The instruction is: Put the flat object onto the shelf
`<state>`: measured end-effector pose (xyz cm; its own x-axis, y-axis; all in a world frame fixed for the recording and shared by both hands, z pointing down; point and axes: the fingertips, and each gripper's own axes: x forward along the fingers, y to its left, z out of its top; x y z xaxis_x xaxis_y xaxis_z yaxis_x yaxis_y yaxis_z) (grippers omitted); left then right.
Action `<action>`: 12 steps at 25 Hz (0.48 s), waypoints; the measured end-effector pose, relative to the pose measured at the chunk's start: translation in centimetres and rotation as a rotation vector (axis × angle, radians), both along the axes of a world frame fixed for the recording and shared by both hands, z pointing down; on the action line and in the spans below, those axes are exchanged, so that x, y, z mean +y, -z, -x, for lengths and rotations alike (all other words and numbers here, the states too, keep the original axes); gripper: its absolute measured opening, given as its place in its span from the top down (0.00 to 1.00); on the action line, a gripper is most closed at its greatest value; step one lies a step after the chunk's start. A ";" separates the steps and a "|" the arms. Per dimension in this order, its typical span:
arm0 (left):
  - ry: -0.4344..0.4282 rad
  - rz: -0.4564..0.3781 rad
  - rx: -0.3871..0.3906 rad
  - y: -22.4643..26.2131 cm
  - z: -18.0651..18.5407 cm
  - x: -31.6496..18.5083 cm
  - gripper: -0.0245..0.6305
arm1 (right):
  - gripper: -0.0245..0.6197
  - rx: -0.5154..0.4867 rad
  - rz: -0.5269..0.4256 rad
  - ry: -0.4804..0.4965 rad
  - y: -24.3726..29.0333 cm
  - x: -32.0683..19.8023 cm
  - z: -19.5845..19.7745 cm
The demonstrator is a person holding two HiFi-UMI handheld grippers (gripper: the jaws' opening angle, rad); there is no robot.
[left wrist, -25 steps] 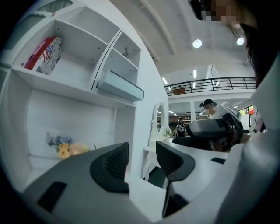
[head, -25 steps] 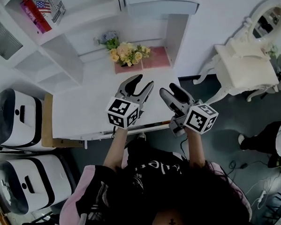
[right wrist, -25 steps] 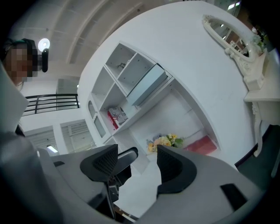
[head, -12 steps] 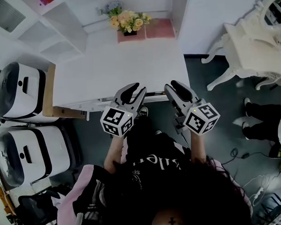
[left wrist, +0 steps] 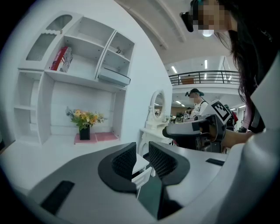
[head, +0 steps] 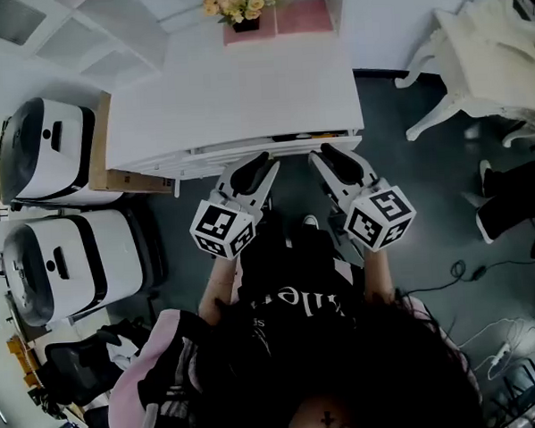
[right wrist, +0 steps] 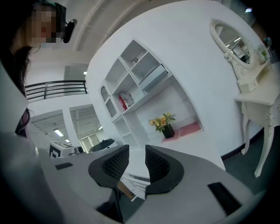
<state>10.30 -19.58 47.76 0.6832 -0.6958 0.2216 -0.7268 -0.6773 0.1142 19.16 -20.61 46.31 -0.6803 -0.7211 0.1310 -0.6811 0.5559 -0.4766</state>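
Observation:
A pink flat object (head: 304, 14) lies at the back of the white desk (head: 234, 94), beside a vase of flowers (head: 238, 0); it also shows in the left gripper view (left wrist: 107, 136) and the right gripper view (right wrist: 188, 129). The white shelf unit (left wrist: 83, 74) rises behind the desk and holds a red book (left wrist: 59, 59). My left gripper (head: 261, 167) and right gripper (head: 329, 156) hover side by side at the desk's front edge, far from the pink object. Both sets of jaws are closing, a narrow gap still showing and nothing between them (left wrist: 142, 157) (right wrist: 137, 162).
Two white-and-black appliances (head: 40, 149) (head: 64, 264) stand left of the desk, by a wooden board (head: 105, 177). A white dressing table (head: 482, 36) stands to the right. Another person's legs (head: 517, 195) show at the right edge. Dark floor lies below the grippers.
Both grippers have drawn back from over the desk top to its front edge. Both sets of jaws have narrowed from wide open to a small gap.

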 end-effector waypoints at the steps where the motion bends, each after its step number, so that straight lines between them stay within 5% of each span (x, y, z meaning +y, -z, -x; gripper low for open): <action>1: -0.004 -0.004 -0.003 0.1 -0.3 0.2 0.81 | 0.74 -0.002 0.003 -0.004 -0.2 0.4 -0.3; 12: -0.034 -0.019 -0.010 0.8 -0.7 1.8 0.81 | 0.74 0.046 0.020 0.003 -2.1 2.5 0.3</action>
<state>10.99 -17.79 46.99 0.7045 -0.6763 0.2152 -0.7042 -0.7038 0.0938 18.87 -18.10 48.36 -0.6750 -0.7162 0.1772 -0.7013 0.5482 -0.4557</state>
